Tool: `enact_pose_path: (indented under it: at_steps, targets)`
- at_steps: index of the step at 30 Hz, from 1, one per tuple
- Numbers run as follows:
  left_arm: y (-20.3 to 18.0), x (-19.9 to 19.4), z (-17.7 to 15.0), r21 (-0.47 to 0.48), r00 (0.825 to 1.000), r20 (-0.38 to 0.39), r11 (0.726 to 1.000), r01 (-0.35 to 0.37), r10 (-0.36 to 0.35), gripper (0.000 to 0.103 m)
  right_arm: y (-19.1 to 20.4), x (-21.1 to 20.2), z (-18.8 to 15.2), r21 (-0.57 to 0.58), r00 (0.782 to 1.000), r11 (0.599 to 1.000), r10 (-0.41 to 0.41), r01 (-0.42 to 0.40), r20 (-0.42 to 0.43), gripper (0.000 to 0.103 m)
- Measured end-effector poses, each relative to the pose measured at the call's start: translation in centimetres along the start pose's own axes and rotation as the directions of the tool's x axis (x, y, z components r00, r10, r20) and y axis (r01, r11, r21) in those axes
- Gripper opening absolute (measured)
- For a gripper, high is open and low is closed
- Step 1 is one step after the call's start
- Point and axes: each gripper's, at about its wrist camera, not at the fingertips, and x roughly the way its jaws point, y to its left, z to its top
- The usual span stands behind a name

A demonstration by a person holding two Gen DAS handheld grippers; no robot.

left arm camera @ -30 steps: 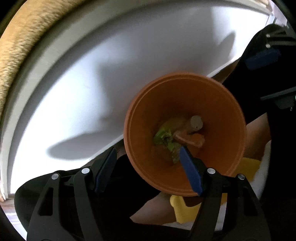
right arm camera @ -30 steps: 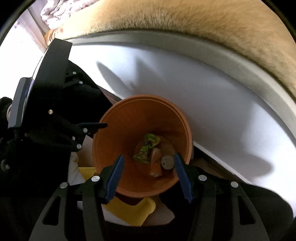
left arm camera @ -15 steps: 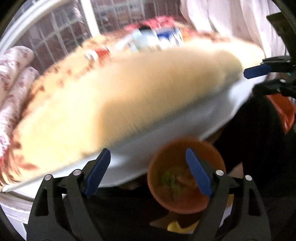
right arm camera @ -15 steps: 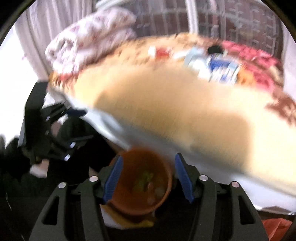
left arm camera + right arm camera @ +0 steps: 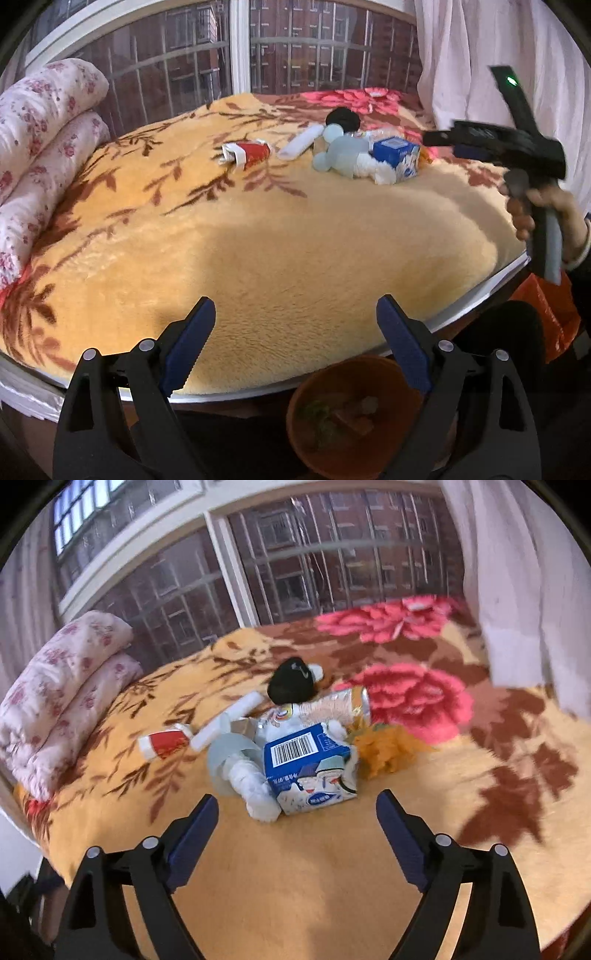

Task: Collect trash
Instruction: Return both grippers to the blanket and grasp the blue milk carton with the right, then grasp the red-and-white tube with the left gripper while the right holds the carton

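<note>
Trash lies in a heap on the yellow floral blanket (image 5: 258, 236): a blue and white carton (image 5: 312, 771) (image 5: 397, 157), a red and white pack (image 5: 164, 744) (image 5: 247, 153), a white tube (image 5: 225, 722) and a crumpled can (image 5: 338, 707). An orange bin (image 5: 351, 413) with scraps inside stands on the floor below the bed edge. My left gripper (image 5: 295, 343) is open and empty above the bed edge. My right gripper (image 5: 297, 836) is open and empty, just short of the carton; it also shows in the left wrist view (image 5: 443, 142).
A pale blue and white plush toy (image 5: 240, 768) and a black item (image 5: 291, 681) lie among the trash. Rolled floral quilts (image 5: 40, 155) sit at the left. A window (image 5: 258, 565) and a curtain (image 5: 524, 572) lie behind. An orange bag (image 5: 543, 314) hangs at the right.
Both grippers have lifted from over the orange bin up to the bed. The right one has moved forward close to the carton. Both stayed open and empty.
</note>
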Motion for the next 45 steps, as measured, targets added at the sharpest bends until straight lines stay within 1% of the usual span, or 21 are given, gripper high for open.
enact_pose_path:
  at_steps: [2,4,7,12,17,20,21,24,28,31,33,35,37,39,42,44,45]
  targets:
    - [0.2,0.5,-0.1,0.004,1.0,-0.012,1.0,0.005,-0.005,0.087,0.2,1.9,0.2,-0.002,1.0,1.0,-0.008,0.008,-0.027,0.086]
    - [0.4,1.0,0.0,-0.004,1.0,-0.021,1.0,0.023,-0.023,0.087,0.8,3.5,0.3,-0.014,0.999,0.999,-0.031,0.03,-0.037,0.087]
    - [0.9,1.6,0.3,-0.014,0.999,-0.03,0.999,0.039,-0.039,0.087,0.6,5.1,0.6,-0.007,0.997,0.998,-0.061,0.06,-0.048,0.087]
    - [1.4,2.0,0.7,-0.027,0.998,-0.026,0.998,0.056,-0.057,0.087,-0.6,7.5,1.5,0.05,0.994,0.996,-0.068,0.073,-0.091,0.087]
    - [1.8,2.6,0.9,-0.063,0.996,-0.039,0.995,0.08,-0.082,0.087,-1.1,9.9,2.1,0.069,0.986,0.995,-0.065,0.076,-0.156,0.087]
    - [1.8,2.8,1.1,-0.073,0.995,-0.048,0.994,0.084,-0.087,0.087,-1.5,10.3,2.2,0.089,0.985,0.993,-0.063,0.078,-0.16,0.08]
    - [1.8,2.9,1.1,-0.073,0.995,-0.048,0.994,0.081,-0.085,0.087,-1.3,10.0,2.1,0.081,0.986,0.994,-0.067,0.079,-0.151,0.078]
    - [1.9,3.0,1.5,-0.078,0.996,-0.054,0.994,0.07,-0.074,0.087,-1.0,9.2,1.9,0.079,0.987,0.993,-0.075,0.087,-0.14,0.076]
    - [2.6,3.5,2.6,-0.112,0.995,-0.062,0.991,0.077,-0.084,0.087,-1.2,6.1,0.9,0.119,0.995,0.992,-0.023,0.035,-0.096,0.076]
    - [2.8,4.3,4.2,-0.146,0.991,-0.071,0.984,0.104,-0.116,0.087,-1.6,3.4,0.0,0.128,0.998,0.992,0.012,-0.005,-0.059,0.076]
    - [2.5,4.9,5.2,-0.151,0.99,-0.069,0.983,0.108,-0.119,0.087,-2.1,1.8,-0.6,0.133,0.999,0.991,0.016,-0.011,-0.037,0.076]
    - [2.3,5.8,6.6,-0.148,0.996,-0.06,0.988,0.054,-0.063,0.087,-2.5,0.1,-1.1,0.129,1.0,0.991,0.025,-0.022,-0.017,0.076]
    - [2.7,6.9,8.4,-0.143,0.998,-0.052,0.989,0.03,-0.038,0.087,-2.6,-1.6,-1.6,0.111,1.0,0.994,0.024,-0.025,0.006,0.076]
    - [3.2,8.1,10.3,-0.122,0.998,-0.056,0.993,0.009,-0.016,0.087,-2.4,-3.2,-2.0,0.084,0.999,0.996,0.032,-0.035,0.03,0.076]
    - [4.3,10.6,13.5,-0.036,0.997,-0.068,0.999,-0.034,0.032,0.087,-1.9,-5.0,-2.8,0.063,0.997,0.996,0.057,-0.06,0.05,0.076]
    - [5.0,12.8,15.3,0.06,0.994,-0.088,0.996,-0.058,0.064,0.087,-1.8,-5.7,-3.4,0.069,0.996,0.994,0.077,-0.081,0.053,0.076]
    - [5.3,13.8,16.1,0.111,0.991,-0.098,0.991,-0.08,0.091,0.087,-1.8,-5.8,-3.7,0.07,0.995,0.994,0.084,-0.087,0.051,0.076]
